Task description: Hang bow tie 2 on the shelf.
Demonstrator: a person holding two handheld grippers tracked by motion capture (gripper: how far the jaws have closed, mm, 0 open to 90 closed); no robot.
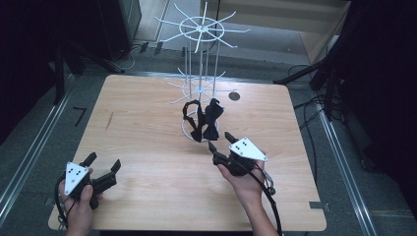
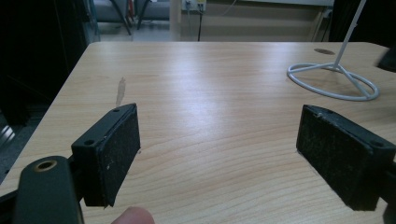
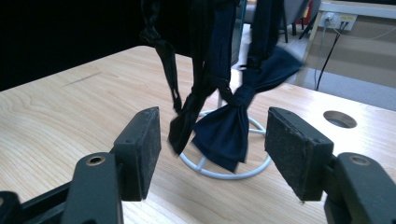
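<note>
A light wooden table [image 1: 147,147] with rounded corners takes up most of the high view, standing on a grey floor with dark equipment and cables around it; a round hole [image 1: 234,96] is cut in the top near its far edge, and a faint dark streak [image 1: 108,121] marks the wood toward the left side.

A white wire rack [image 1: 201,29] rises from the far middle of the table on a thin pole, with two tiers of radiating arms above and a ring base [image 3: 219,172] resting on the wood; several dark bow ties [image 1: 204,120] hang from its lower tier, draping down to just above the base ring; in the right gripper view one navy bow tie [image 3: 224,133] hangs lowest among black straps.

The right gripper [image 1: 220,141], held in the person's right hand [image 1: 246,179] at the near right of the table, points at the hanging ties, close to them but not touching; its jaws are spread wide with nothing between the pads, and the ties show through the gap farther off.

The left gripper [image 1: 103,162], held in the left hand [image 1: 81,201] at the near left corner, sits well apart from the rack; its jaws are likewise spread wide over bare wood, gripping nothing.
</note>
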